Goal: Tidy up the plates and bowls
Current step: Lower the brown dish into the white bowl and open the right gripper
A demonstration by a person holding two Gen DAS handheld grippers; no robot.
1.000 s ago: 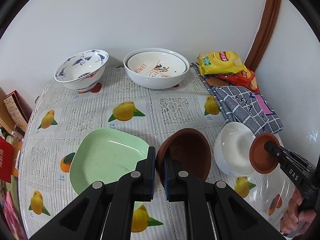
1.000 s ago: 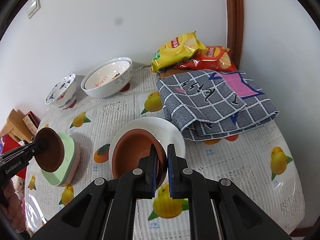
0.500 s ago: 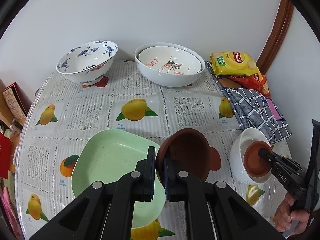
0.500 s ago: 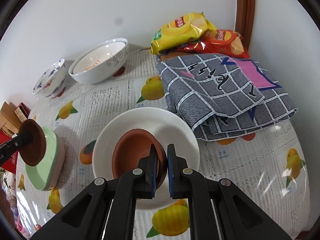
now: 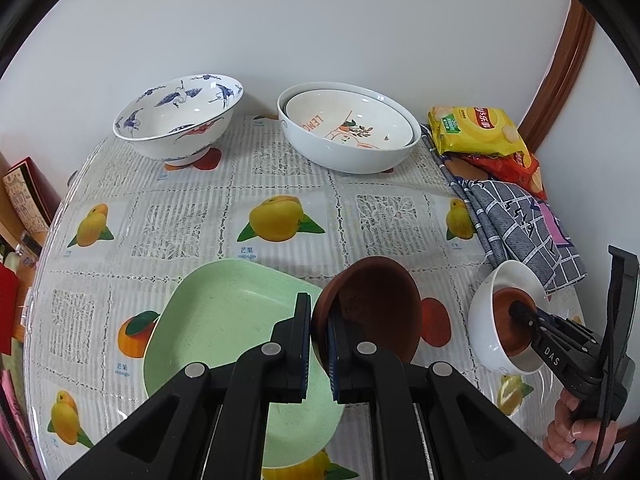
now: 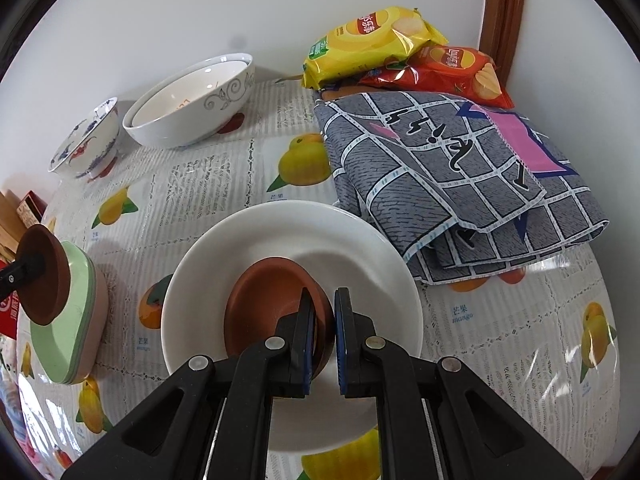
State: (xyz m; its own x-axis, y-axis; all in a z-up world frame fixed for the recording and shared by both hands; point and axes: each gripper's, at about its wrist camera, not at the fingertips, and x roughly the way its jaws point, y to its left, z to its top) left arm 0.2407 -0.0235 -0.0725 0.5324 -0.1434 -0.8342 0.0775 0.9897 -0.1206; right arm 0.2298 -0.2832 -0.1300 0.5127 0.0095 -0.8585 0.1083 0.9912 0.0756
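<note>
My left gripper (image 5: 319, 344) is shut on the rim of a brown dish (image 5: 376, 308), held tilted just right of the green square plate (image 5: 224, 324); both show in the right wrist view, brown dish (image 6: 44, 276) and green plate stack (image 6: 76, 316). My right gripper (image 6: 321, 336) straddles the rim of a second brown dish (image 6: 268, 304) that sits inside the white bowl (image 6: 292, 232); its jaws stand slightly apart around the rim. In the left wrist view that gripper (image 5: 520, 310) reaches into the white bowl (image 5: 486, 320).
A blue-patterned bowl (image 5: 180, 120) and two nested white bowls (image 5: 348, 136) stand at the back by the wall. Chip bags (image 6: 372, 44) and a folded grey checked cloth (image 6: 460, 176) lie at the right. Boxes (image 5: 24, 200) sit off the table's left edge.
My right gripper has lowered its brown dish into the white bowl and its jaws have parted slightly. My left gripper has kept hold of its dish, shifting a little beside the green plate.
</note>
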